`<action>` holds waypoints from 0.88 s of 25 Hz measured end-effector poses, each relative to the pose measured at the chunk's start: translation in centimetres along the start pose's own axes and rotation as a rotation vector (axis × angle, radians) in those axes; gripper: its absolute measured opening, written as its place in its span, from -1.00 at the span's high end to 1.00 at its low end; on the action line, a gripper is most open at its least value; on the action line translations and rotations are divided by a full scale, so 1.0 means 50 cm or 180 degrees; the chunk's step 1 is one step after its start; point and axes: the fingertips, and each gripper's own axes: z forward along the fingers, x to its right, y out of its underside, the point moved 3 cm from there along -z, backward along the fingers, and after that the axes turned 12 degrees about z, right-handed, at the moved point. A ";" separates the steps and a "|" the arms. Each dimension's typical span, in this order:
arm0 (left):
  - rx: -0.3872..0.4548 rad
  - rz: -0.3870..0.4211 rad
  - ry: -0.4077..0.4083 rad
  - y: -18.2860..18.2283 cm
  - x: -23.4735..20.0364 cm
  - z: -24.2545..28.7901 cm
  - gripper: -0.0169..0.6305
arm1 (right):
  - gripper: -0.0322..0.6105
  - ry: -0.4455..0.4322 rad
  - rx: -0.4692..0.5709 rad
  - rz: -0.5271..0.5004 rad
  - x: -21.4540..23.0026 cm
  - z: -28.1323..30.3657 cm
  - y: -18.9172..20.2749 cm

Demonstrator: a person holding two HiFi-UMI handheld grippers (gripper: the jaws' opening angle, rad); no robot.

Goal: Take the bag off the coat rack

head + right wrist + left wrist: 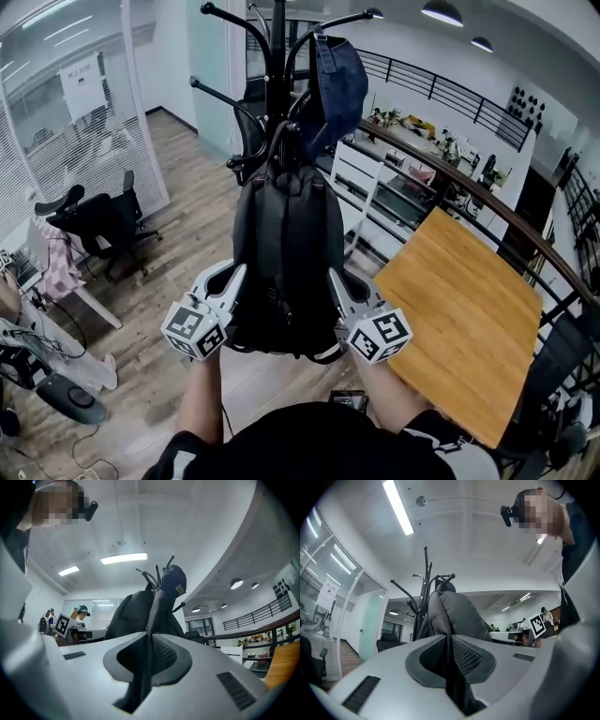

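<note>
The black bag [286, 253] hangs from the coat rack [277, 56], with its top loop up by the hooks, so it is not off yet. A blue cap [339, 89] sits on a hook of the coat rack, just above the bag. The left hand-held gripper [239, 274] is low down under the coat rack's hooks, and its jaws are squeezed tight on a fold of the bag's black cloth. The right hand-held gripper [333, 277] is at the same height under the coat rack, and it pinches the bag's other side the same way. So the grabbing part looks done. What is left, I think, is to lift the bag up until its loop slips off the hook, then pull it away from the coat rack.
</note>
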 end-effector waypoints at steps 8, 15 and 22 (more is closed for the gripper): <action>0.0142 0.0025 0.0085 -0.061 0.016 -0.009 0.81 | 0.76 -0.0139 0.0215 -0.0075 -0.024 -0.011 -0.051; 0.0189 -0.0007 0.0104 -0.099 0.030 -0.010 0.81 | 0.76 -0.0213 0.0334 -0.0100 -0.037 -0.022 -0.087; 0.0275 0.0057 0.0079 -0.120 0.034 -0.017 0.82 | 0.76 -0.0302 0.0460 -0.0117 -0.048 -0.027 -0.103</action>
